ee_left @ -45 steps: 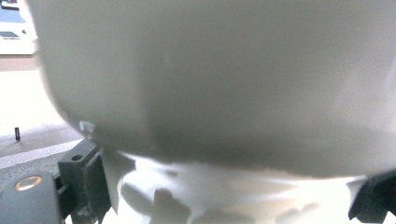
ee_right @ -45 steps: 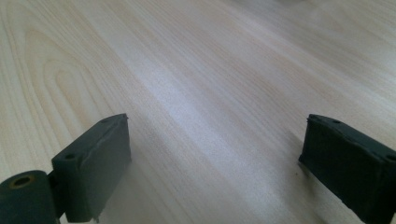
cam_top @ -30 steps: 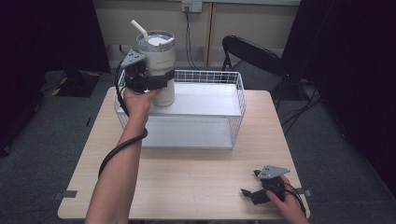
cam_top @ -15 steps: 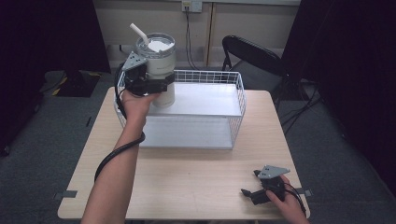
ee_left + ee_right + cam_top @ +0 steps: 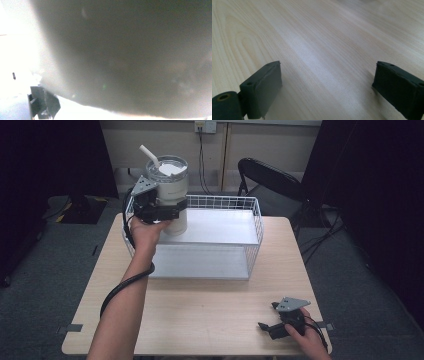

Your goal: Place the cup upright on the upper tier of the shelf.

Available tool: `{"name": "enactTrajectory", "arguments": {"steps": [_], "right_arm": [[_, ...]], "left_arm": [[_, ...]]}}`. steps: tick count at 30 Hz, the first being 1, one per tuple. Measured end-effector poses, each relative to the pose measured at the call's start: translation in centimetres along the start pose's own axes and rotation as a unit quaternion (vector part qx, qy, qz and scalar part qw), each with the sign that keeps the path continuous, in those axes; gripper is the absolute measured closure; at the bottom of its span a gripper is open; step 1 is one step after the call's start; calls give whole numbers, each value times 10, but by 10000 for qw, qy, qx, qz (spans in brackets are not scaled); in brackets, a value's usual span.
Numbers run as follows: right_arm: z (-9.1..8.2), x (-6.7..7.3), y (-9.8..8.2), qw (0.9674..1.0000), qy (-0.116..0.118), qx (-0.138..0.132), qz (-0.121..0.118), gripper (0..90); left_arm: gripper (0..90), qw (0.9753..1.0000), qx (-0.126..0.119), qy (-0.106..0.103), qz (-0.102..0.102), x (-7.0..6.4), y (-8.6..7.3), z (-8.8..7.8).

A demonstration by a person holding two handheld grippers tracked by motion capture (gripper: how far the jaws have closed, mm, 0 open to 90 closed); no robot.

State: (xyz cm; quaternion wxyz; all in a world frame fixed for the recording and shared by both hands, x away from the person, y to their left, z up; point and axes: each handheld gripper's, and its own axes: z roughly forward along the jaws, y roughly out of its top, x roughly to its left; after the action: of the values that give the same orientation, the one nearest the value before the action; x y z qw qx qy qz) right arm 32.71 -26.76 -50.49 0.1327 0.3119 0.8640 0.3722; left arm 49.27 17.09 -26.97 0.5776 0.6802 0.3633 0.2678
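the left gripper's fingers are clamped around the lower part of a large white tumbler, one black pad showing on the side that faces the basket. in the left gripper view the tumbler's wall is pressed so close that it reads as a grey blur, with a bit of one black jaw at the bottom left. the left gripper holds the tumbler upright, lifted above the near left corner of the white wire basket, its base about level with the basket's rim. a white straw leans out of the tumbler's top toward the left, and the lid is pale.

the basket sits on the far half of the light wooden table.

the right gripper lies well apart from the basket, near the table's near right corner, in the person's hand. in the right gripper view its fingers are spread wide with bare wood grain between them, holding nothing.
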Motion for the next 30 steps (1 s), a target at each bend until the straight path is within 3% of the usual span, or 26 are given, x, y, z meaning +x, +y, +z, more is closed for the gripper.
{"name": "enactTrajectory", "arguments": {"steps": [6,17,23,30], "right_arm": [[0,0,0,10000,1,0,0,76],[0,0,0,10000,1,0,0,76],[0,0,0,10000,3,-7,5,76],[0,0,0,10000,-1,0,0,76]], "left_arm": [[66,9996,101,-105,-230,4,-7,0],[77,9995,259,3,-155,1,-10,-9],[71,9988,444,-15,-188,3,-16,-15],[66,9988,457,-72,-128,2,-19,-28]]}}
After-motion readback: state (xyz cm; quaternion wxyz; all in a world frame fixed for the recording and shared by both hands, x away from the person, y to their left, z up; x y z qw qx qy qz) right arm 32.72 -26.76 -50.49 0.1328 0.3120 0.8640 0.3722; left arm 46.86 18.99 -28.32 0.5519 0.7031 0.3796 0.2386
